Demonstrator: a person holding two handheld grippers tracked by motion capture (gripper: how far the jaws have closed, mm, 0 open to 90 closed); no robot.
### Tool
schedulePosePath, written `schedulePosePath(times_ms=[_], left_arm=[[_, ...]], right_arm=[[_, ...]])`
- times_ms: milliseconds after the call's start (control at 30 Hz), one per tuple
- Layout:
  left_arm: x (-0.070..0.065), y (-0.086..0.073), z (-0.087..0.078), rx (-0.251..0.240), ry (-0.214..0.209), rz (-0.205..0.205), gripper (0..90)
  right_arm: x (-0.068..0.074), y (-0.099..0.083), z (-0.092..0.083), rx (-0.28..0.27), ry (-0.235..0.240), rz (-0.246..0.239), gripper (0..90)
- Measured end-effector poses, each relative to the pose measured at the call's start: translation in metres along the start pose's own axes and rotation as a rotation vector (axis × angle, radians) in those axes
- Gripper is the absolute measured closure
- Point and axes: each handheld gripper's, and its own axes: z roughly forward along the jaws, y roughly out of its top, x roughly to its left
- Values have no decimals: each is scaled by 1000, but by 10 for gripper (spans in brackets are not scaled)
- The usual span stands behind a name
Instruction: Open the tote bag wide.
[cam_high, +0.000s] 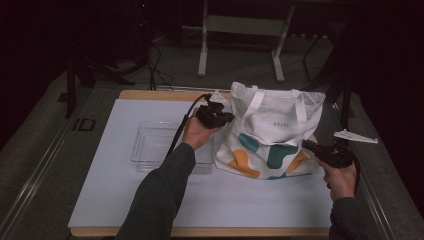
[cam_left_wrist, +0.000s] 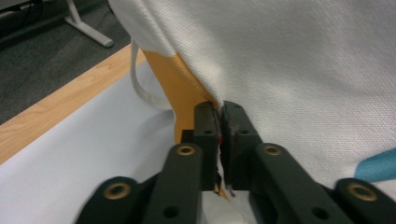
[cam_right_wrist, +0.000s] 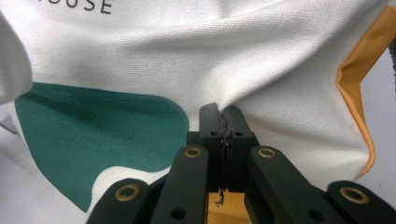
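A white canvas tote bag (cam_high: 272, 132) with teal and orange patches stands on the white mat, its handles hanging over the front. My left gripper (cam_high: 226, 118) is at the bag's left side, shut on a fold of its cloth; in the left gripper view the jaws (cam_left_wrist: 221, 128) pinch white and orange fabric (cam_left_wrist: 299, 65). My right gripper (cam_high: 306, 144) is at the bag's lower right and is shut on the cloth too; the right gripper view shows its jaws (cam_right_wrist: 223, 126) clamped on a pulled-up fold of the tote bag (cam_right_wrist: 140, 60).
A clear plastic tray (cam_high: 155, 145) lies on the white mat (cam_high: 115, 190) left of the bag, partly under my left forearm. The wooden table edge (cam_high: 145, 94) runs along the back. A white table frame (cam_high: 240, 30) stands on the floor beyond.
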Motion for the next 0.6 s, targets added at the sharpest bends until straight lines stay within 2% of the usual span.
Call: schedulePosePath(times_ms=[300,600], left_arm=[[-1,-1,-16,-14,12,20,885],[-8,-4,-34,-52,-8,38,888]], right_arm=[[0,-1,-10,-16,3,-12,891],[7,-2,-26,-38,-5,-58,892]])
